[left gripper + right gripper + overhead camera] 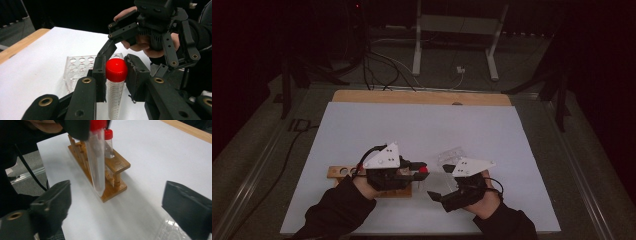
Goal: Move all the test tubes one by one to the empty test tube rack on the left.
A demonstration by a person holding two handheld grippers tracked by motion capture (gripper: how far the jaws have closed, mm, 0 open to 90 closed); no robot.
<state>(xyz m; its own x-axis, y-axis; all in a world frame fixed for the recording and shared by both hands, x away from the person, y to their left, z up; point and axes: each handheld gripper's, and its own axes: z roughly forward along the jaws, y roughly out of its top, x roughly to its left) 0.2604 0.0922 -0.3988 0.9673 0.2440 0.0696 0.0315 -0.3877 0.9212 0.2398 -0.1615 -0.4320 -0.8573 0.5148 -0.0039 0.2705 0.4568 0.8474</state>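
Two racks are sitting on the white table top [422,125] here. The wooden rack [117,165] is holding one red-capped tube [108,142] standing upright in a hole near its end – the other holes I can make out are looking empty. The clear plastic rack [80,66] has rows of round holes, and the ones in sight have nothing in them.

The main thing is the long clear tube with the red cap [116,82]. The left gripper [115,75] is clamping it just under the cap, jaws pressed on both sides, so the tube is hanging straight down between them with its printed scale facing the camera. In the right gripper view that same tube is hanging in the air in front of the wooden rack, its rounded tip just above the rack's base and not sitting in any hole.

The right gripper [117,207] is standing wide open, nothing between its jaws – the tube is hanging farther off beyond them, well apart from either pad. In the high view the right gripper [439,196] is sitting near the clear rack, just to the side of the left one.
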